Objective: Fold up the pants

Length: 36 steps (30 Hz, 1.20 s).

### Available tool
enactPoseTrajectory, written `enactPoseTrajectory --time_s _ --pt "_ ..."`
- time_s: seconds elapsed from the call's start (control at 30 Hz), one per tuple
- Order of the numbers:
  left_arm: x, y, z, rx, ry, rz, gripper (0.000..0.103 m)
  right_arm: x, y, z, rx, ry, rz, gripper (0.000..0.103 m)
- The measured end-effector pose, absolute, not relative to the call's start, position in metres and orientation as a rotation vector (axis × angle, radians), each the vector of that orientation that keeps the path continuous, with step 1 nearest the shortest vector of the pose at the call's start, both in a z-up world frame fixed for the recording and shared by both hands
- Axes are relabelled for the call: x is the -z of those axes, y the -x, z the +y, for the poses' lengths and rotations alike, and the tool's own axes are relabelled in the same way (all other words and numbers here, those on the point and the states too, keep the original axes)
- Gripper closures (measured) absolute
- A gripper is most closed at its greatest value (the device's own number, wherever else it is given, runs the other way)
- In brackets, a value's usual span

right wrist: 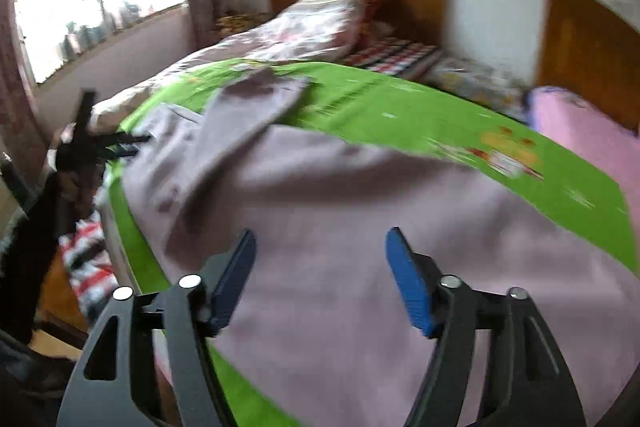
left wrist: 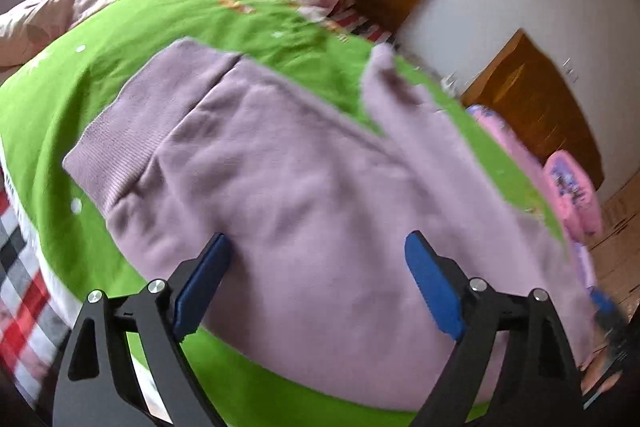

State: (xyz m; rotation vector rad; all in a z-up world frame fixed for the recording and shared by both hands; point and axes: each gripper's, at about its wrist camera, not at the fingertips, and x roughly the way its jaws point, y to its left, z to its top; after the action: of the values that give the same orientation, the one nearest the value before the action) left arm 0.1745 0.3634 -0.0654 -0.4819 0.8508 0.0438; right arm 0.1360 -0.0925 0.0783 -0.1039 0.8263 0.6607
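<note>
Lilac pants (left wrist: 304,187) lying on green sheet (left wrist: 132,27), both grippers angling downward above them.
Left gripper (left wrist: 318,283) and right gripper (right wrist: 320,277) are hovering with jaws spread, nothing between; a folded leg (right wrist: 256,99) is lying toward eleven o'clock, bedding (right wrist: 316,23) beyond at twelve.

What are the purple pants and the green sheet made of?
The purple pants look like soft fleecy knit, fuzzy and matte, with a ribbed waistband. The green sheet looks like thin smooth woven cloth, maybe cotton; it lies flat with printed pictures.
</note>
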Motion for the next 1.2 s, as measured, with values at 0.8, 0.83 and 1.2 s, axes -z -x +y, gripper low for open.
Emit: enactPoseTrajectory --time_s 0.8,0.83,1.2 --pt "0.028 -0.118 0.395 -0.207 0.659 0.674 0.007 -0.049 -0.325 0.140 -0.977 -0.021 1.061 0.093" --pt "0.026 -0.115 0.403 -0.196 0.694 0.652 0.007 -0.064 -0.311 0.150 -1.015 0.016 1.013 0.093" --pt "0.052 -0.043 0.461 -0.454 0.944 0.532 0.007 -0.043 -0.114 0.300 -1.418 0.676 0.881 0.048"
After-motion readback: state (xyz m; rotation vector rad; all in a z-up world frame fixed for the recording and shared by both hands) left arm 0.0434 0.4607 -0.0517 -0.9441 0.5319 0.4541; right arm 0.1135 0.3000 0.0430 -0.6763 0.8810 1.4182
